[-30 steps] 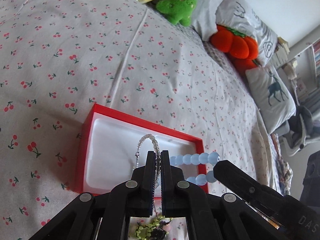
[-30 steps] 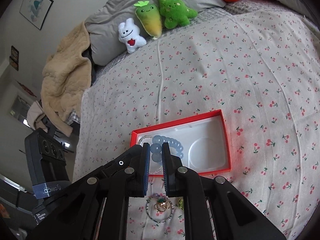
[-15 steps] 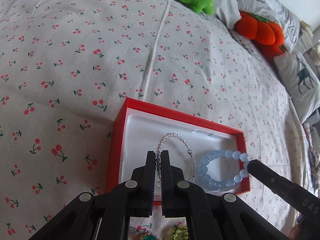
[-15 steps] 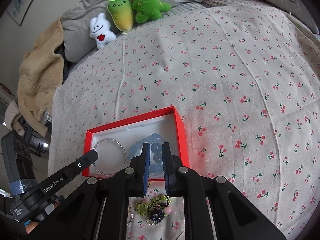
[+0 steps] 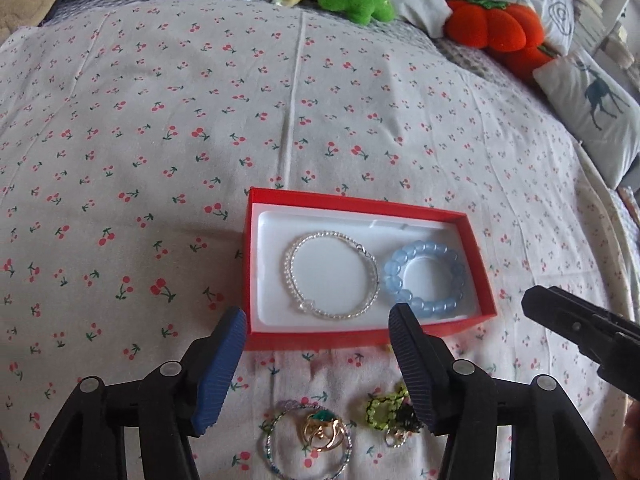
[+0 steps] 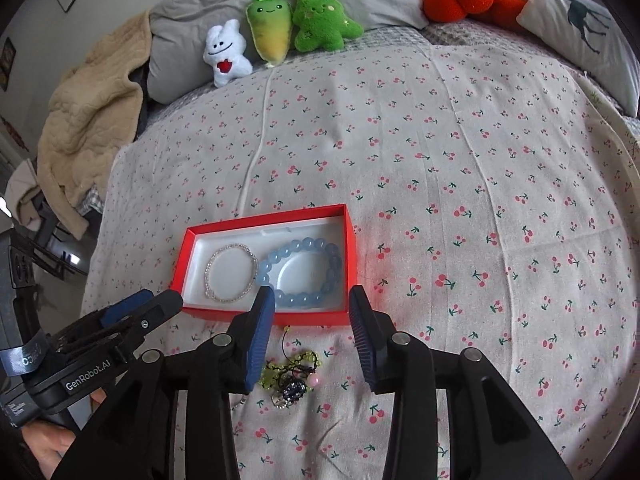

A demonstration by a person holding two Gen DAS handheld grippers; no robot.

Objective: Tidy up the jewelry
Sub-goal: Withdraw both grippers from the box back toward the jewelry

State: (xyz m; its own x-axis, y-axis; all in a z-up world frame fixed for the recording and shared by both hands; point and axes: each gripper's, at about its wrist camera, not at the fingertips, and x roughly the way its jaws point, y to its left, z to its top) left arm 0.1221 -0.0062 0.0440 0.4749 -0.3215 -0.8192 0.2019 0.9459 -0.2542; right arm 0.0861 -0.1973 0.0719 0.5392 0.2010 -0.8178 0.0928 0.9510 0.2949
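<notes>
A red box (image 5: 362, 335) with a white lining lies on the cherry-print bedsheet; it also shows in the right wrist view (image 6: 256, 315). Inside it lie a clear bead bracelet (image 5: 332, 276) (image 6: 231, 272) on the left and a blue bead bracelet (image 5: 426, 276) (image 6: 302, 272) on the right. My left gripper (image 5: 320, 332) is open and empty just in front of the box. My right gripper (image 6: 312, 308) is open and empty over the box's front edge. Loose on the sheet near me lie a thin beaded ring with a gold piece (image 5: 316, 436) and a green bead tangle (image 5: 386, 408) (image 6: 292, 372).
Plush toys (image 6: 276, 28) and an orange pumpkin cushion (image 5: 492, 30) line the far end of the bed. A deer-print pillow (image 5: 596, 100) lies at the right edge. A beige blanket (image 6: 92, 116) hangs at the far left.
Both grippers have opened and drawn back. The clear bracelet and the blue bracelet, held half a second ago, now lie flat in the box.
</notes>
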